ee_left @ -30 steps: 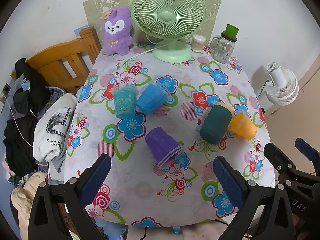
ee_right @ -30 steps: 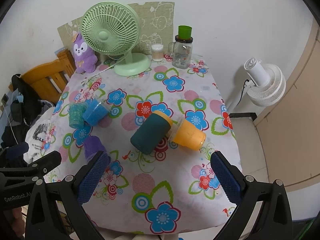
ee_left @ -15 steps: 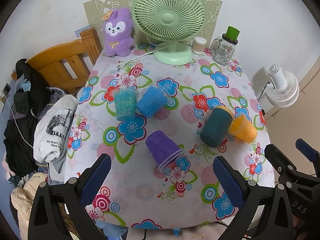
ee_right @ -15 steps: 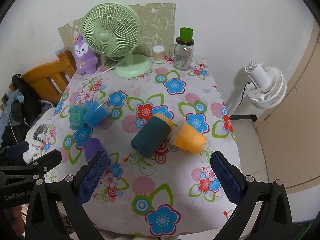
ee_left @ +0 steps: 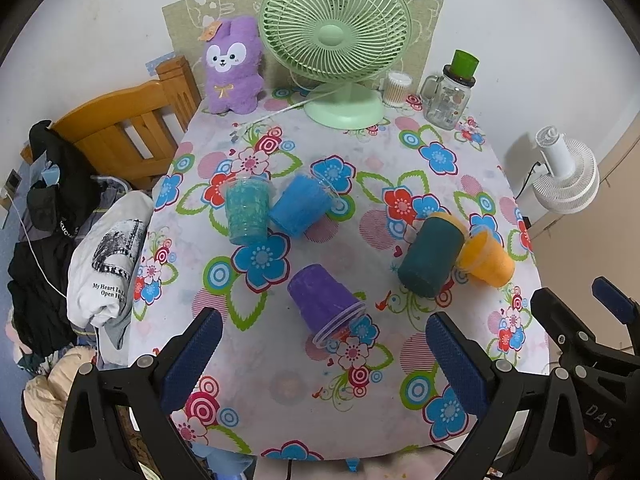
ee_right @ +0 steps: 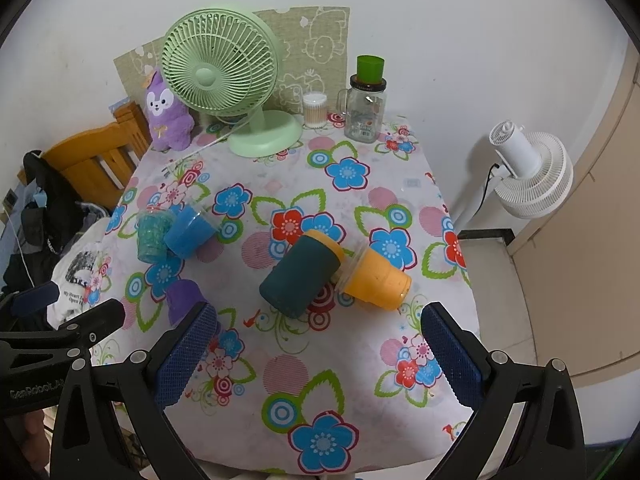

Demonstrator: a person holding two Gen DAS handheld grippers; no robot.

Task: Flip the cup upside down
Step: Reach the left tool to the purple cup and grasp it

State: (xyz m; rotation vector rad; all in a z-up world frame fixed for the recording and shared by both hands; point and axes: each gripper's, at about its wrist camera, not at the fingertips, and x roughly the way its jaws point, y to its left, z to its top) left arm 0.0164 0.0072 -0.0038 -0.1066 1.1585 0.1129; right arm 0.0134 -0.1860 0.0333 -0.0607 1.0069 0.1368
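Note:
Several cups lie on their sides on the flowered table [ee_left: 360, 408]. A purple cup [ee_left: 322, 302] lies nearest my left gripper [ee_left: 324, 364], which is open and empty above the table's front edge. A dark teal cup [ee_left: 430, 256] touches an orange cup [ee_left: 488, 258]. A glittery teal cup [ee_left: 246, 212] and a blue cup [ee_left: 298, 208] lie at the left. My right gripper [ee_right: 320, 356] is open and empty, in front of the dark teal cup [ee_right: 298, 276] and orange cup [ee_right: 376, 278]. The purple cup [ee_right: 184, 300] is partly hidden behind its left finger.
A green desk fan [ee_left: 336, 40], a purple plush toy [ee_left: 232, 68], a cotton swab jar [ee_left: 396, 88] and a glass mug with green lid [ee_left: 450, 92] stand at the back. A wooden chair with clothes [ee_left: 120, 132] is left. A white floor fan [ee_left: 564, 176] stands right.
Both grippers have pulled back and risen slightly, so the table looks a little farther away. The cups have not moved. Both grippers stay open.

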